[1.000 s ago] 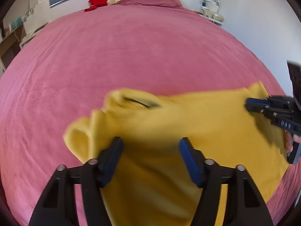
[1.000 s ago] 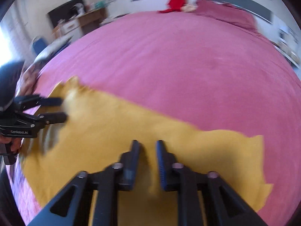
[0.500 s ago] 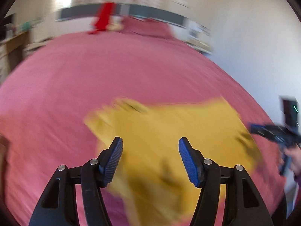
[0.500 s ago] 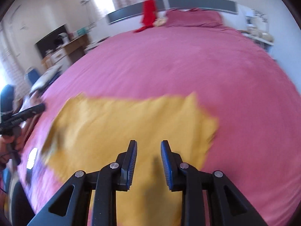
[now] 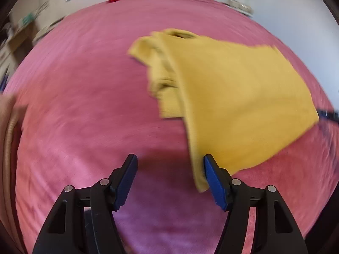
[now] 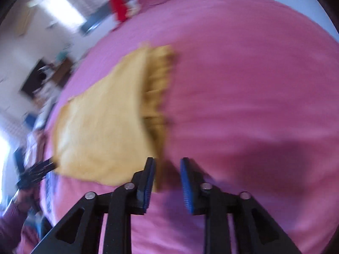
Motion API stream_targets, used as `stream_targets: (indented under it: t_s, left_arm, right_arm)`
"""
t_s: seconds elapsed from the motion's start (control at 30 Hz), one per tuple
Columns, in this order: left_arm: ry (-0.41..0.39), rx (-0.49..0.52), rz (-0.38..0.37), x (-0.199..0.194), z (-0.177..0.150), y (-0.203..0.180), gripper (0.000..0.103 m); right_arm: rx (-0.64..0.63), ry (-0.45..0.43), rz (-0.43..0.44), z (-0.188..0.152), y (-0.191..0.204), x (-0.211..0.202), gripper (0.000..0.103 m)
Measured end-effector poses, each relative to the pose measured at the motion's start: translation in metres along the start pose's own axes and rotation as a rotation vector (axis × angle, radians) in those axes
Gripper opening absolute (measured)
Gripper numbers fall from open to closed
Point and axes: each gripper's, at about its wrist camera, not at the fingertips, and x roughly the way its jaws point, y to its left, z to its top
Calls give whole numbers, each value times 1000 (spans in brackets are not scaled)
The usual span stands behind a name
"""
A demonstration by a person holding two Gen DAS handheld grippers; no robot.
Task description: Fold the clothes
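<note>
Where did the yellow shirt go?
The folded yellow cloth garment lies on the pink bedspread, right of centre in the left wrist view and left of centre in the right wrist view, beyond both grippers' open jaws.

Both your views are smeared by motion. In your left wrist view, the yellow garment hides the bed beneath it, and your right claw is only a dark sliver cut off at the right edge. In your right wrist view, your left claw is a blur, and the room's furniture is too streaked to identify.
</note>
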Motion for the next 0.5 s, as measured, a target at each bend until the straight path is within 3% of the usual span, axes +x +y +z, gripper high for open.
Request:
stream_targets:
  t_s: [0.1,0.2,0.23,0.3,0.37,0.43,0.5]
  left_arm:
    - [-80,-54,-34,-20,-5,-9,66]
    - [-132,21,-70,-18,-13,-40,67]
    - [-119,61,-53,-10,-15,-53,67]
    - [-8,134,48,16,-18,-64,67]
    - [-20,103,18,11,-18,-54,68]
    - [-50,48,2,-8,-11,-33,68]
    - [-93,18,-1,-22,-1,-13,68]
  right_arm:
    - [-19,-43,75,-5,14,-14,27]
    - [-135,-21,108,-14,50,-2,27]
    - [-174,0,111,-17,61,6,27]
    - [-241,72,48,-26,71,30,24]
    - [-252,106,10,-25,65,36,15]
    - [-244,114,-14,-20,57,31,19]
    - [-232,69,20,-6,53,11,26]
